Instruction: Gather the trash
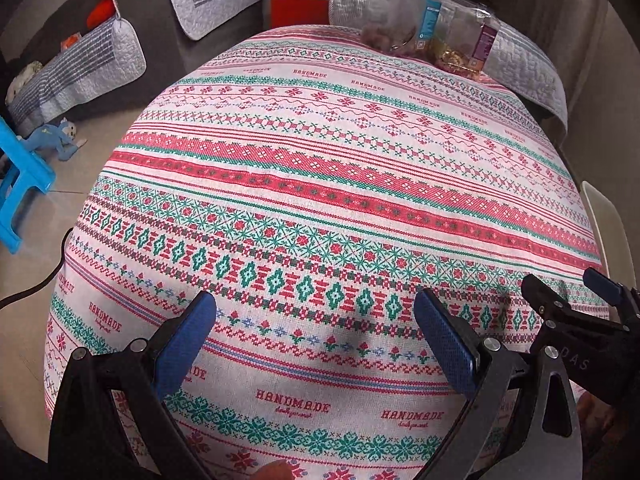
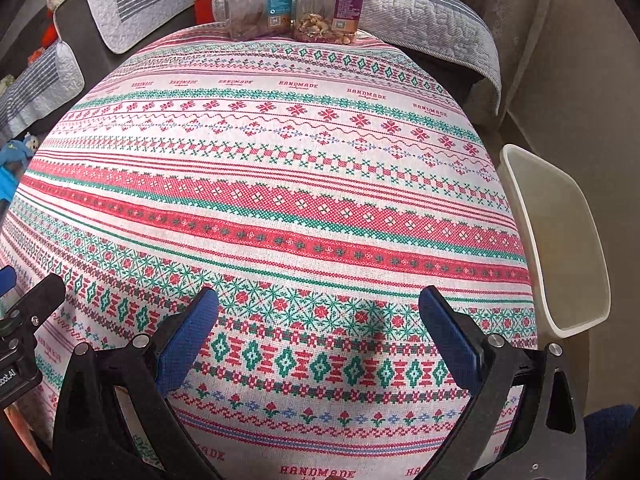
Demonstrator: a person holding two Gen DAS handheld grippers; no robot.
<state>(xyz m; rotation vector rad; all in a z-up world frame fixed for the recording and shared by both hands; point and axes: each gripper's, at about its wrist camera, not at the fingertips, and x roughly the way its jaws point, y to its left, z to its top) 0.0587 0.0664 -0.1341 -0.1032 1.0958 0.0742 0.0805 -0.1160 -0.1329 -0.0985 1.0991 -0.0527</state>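
Two clear plastic snack containers stand at the far edge of the table: one with a teal label (image 2: 256, 4) and one with a purple label (image 2: 330, 8), each with a few snacks at the bottom. They also show in the left wrist view (image 1: 400, 20) (image 1: 466, 40). A white bin (image 2: 560, 240) stands beside the table's right edge. My left gripper (image 1: 316, 316) is open and empty over the near part of the patterned tablecloth (image 1: 320, 180). My right gripper (image 2: 320, 312) is open and empty beside it; it shows at the right of the left wrist view (image 1: 560, 296).
A grey sofa with quilted covers (image 1: 100, 52) stands left of the table and another quilted seat (image 2: 432, 20) behind it. A blue stool (image 1: 20, 184) and a blue plush toy (image 1: 52, 136) are on the floor at left. A black cable (image 1: 44, 276) hangs by the table's left edge.
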